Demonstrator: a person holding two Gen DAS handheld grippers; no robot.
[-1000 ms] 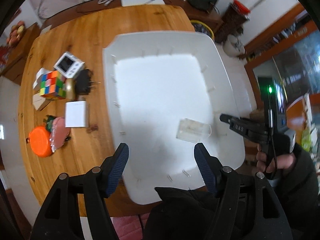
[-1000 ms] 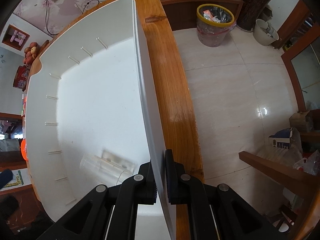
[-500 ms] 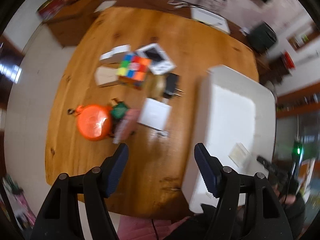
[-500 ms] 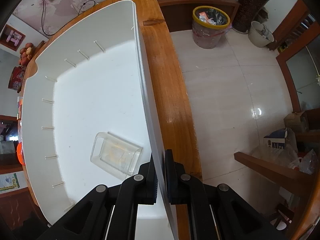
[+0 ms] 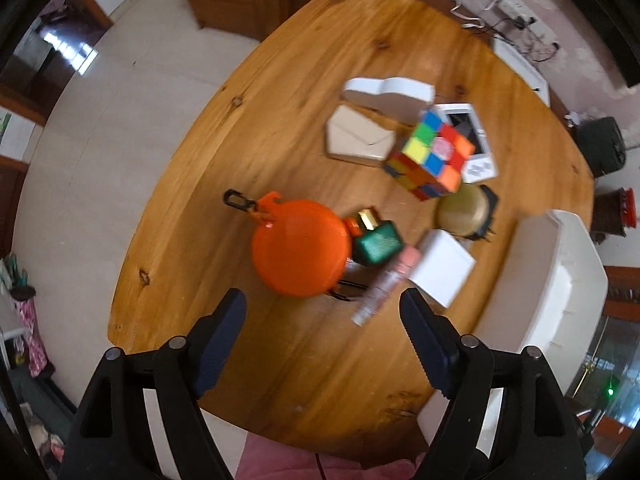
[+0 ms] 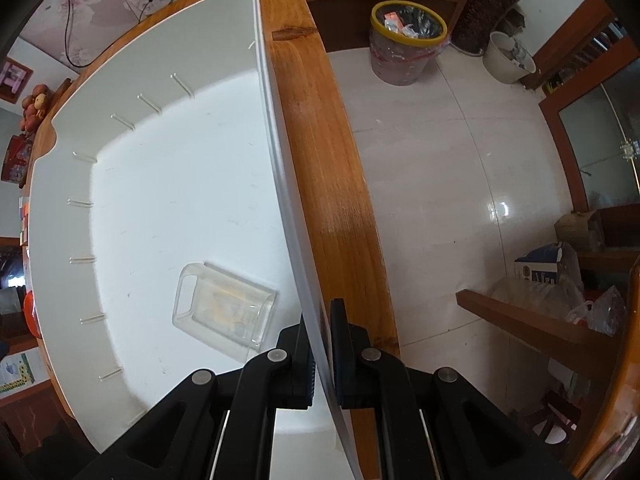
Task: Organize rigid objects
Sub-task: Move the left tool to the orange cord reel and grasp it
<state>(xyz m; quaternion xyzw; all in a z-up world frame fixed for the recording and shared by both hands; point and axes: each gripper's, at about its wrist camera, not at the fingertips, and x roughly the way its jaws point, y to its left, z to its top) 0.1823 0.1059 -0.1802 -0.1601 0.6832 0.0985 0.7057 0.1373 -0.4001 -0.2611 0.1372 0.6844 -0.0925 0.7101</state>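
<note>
My left gripper [image 5: 322, 322] is open and empty above the wooden table [image 5: 280, 92], just short of an orange round case [image 5: 298, 246], a green bottle [image 5: 376, 240] and a pink tube [image 5: 390, 280]. Beyond lie a white box [image 5: 442, 272], a colour cube [image 5: 434, 152], a gold lid [image 5: 460, 210] and white boxes [image 5: 362, 140]. My right gripper [image 6: 324, 346] is shut on the right wall of the white bin [image 6: 72, 184]. A clear plastic container [image 6: 224, 306] lies inside the bin. The bin also shows in the left wrist view [image 5: 560, 280].
A small white screen device [image 5: 474, 136] lies behind the cube. A black plug [image 5: 490, 204] sits by the gold lid. On the floor to the right stand a yellow-rimmed waste bin [image 6: 406, 42] and a white bucket [image 6: 508, 58]. The table edge [image 6: 332, 184] runs beside the bin.
My left gripper has swung left from over the bin to the cluster of objects on the table. My right gripper has stayed clamped on the bin wall; the clear container now lies flat.
</note>
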